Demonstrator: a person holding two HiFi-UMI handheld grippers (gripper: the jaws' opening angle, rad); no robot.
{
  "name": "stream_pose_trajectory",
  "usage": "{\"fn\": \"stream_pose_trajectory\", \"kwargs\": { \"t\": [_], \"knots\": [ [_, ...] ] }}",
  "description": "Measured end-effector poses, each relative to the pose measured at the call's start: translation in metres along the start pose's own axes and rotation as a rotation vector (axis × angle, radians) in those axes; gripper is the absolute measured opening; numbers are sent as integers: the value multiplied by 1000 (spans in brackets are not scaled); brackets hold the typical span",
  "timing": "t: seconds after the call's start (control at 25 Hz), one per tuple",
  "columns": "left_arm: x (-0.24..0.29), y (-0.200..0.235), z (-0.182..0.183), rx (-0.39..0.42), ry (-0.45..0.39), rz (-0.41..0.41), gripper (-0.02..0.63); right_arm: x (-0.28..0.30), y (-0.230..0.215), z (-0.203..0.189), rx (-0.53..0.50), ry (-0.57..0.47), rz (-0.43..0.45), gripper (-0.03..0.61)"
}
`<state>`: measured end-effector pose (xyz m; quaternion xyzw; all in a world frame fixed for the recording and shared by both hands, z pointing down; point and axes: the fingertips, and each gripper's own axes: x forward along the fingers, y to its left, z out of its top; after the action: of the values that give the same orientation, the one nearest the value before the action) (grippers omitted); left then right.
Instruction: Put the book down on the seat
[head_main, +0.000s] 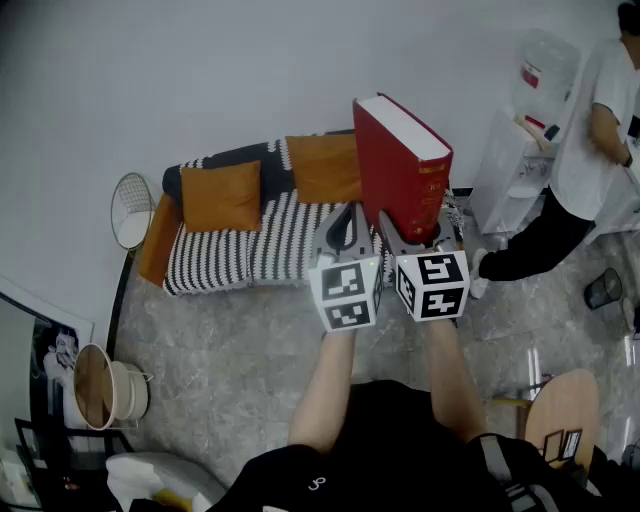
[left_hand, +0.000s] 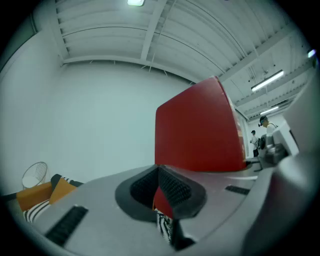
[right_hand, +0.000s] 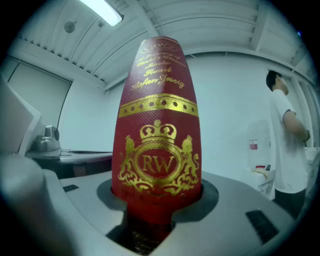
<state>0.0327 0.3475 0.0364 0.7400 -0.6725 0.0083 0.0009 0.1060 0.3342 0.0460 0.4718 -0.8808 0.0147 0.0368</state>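
A thick red book (head_main: 400, 170) with a gold crest stands upright in the air above the right end of the striped sofa seat (head_main: 230, 250). My right gripper (head_main: 410, 232) is shut on its lower end; in the right gripper view the book's spine (right_hand: 159, 135) fills the gap between the jaws of the right gripper (right_hand: 150, 210). My left gripper (head_main: 348, 225) sits just left of it, jaws together, its tips close to the book's left cover. In the left gripper view the red cover (left_hand: 197, 130) rises behind the shut left gripper (left_hand: 162, 192).
Two orange cushions (head_main: 220, 195) (head_main: 322, 167) lean on the sofa's back. A white wire table (head_main: 130, 208) stands at its left end. A person in a white shirt (head_main: 580, 130) stands by a white cabinet (head_main: 510, 170) at the right. A round wooden stool (head_main: 565, 410) is near my right side.
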Motion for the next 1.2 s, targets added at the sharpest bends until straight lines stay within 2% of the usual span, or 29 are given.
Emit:
{"fn": "stream_pose_trajectory", "kwargs": {
  "t": [0.72,1.2],
  "knots": [
    [2,-6,-1,-17,-11,-8,14,-1,-8,0,13,-8,-7,216],
    [6,0,21,-12,-64,6,14,0,-19,24,-8,-64,-17,216]
  ]
}}
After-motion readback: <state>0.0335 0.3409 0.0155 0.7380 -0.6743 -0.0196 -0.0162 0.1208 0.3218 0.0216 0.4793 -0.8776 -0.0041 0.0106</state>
